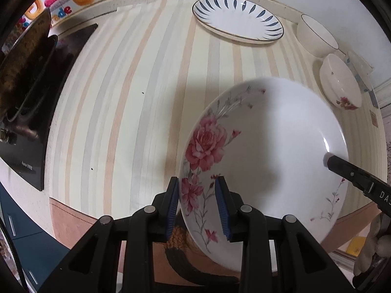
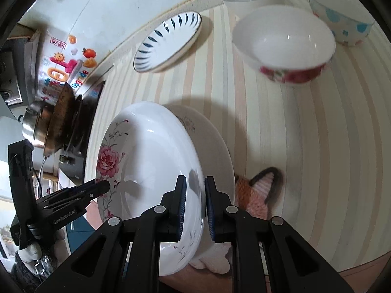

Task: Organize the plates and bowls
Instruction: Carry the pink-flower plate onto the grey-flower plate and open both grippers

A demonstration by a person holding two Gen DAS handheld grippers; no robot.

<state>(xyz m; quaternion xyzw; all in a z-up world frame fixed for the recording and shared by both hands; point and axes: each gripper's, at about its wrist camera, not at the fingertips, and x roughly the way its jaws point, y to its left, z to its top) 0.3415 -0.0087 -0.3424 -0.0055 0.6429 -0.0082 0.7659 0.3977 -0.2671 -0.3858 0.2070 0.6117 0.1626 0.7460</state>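
Note:
A white plate with pink roses is held tilted above the striped counter; it also shows in the right wrist view. My left gripper is shut on its near-left rim. My right gripper is shut on the opposite rim, and its finger shows in the left wrist view. A blue-leaf plate lies at the back of the counter. A plain white bowl and a rose-patterned bowl stand at the right.
A dark stove with a wok is at the left. A blue-dotted bowl stands at the back right. A knitted fox toy lies under the held plate. The counter's front edge is near.

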